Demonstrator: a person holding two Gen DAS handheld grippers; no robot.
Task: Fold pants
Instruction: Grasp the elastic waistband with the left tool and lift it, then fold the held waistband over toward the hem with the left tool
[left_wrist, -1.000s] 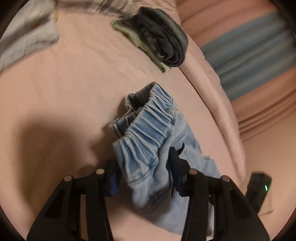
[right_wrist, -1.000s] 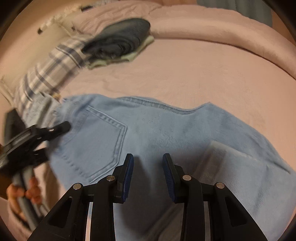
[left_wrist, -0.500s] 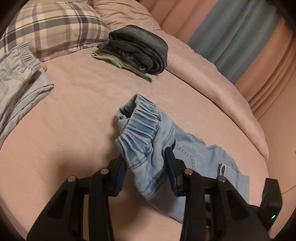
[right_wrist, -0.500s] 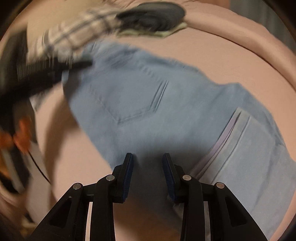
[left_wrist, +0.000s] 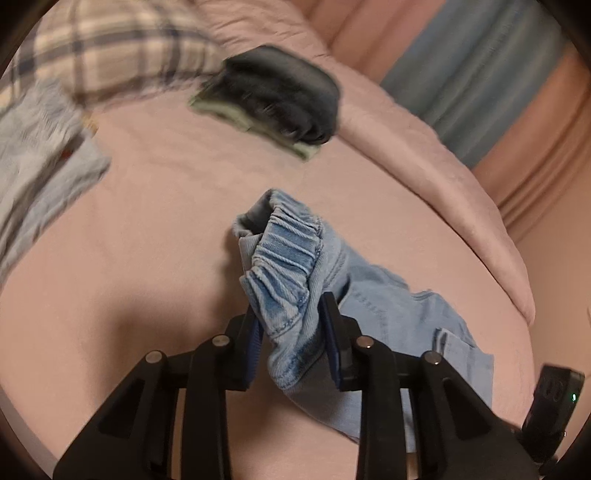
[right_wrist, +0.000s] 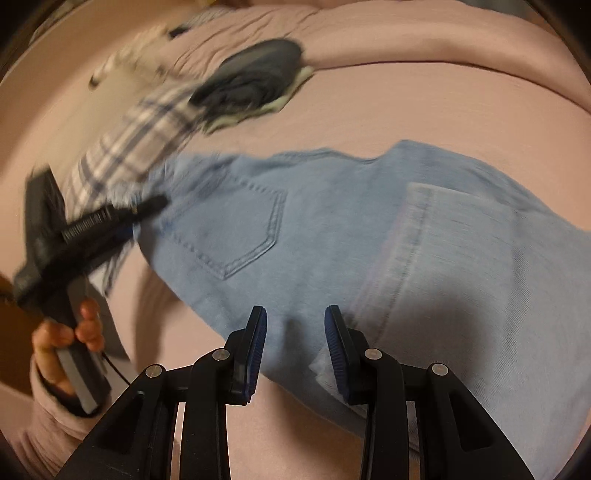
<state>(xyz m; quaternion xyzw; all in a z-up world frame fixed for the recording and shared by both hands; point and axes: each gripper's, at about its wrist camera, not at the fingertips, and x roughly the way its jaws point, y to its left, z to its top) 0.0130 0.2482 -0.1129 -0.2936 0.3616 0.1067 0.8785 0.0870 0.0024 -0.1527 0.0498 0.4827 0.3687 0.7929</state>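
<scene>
Left tongs (left_wrist: 291, 343) closing on waistband (left_wrist: 284, 258); right view shows pocket (right_wrist: 240, 229)

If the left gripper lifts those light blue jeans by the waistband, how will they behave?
Probably floppy: the light blue jeans already sag from the bunched waistband between the left gripper jaws, which have just been closing. The legs would likely trail on the pink bed. The gathered elastic looks thick enough to grip without slipping.

Light-blue denim pants (right_wrist: 332, 229), spread on pink bed, elastic waistband lifted
</scene>
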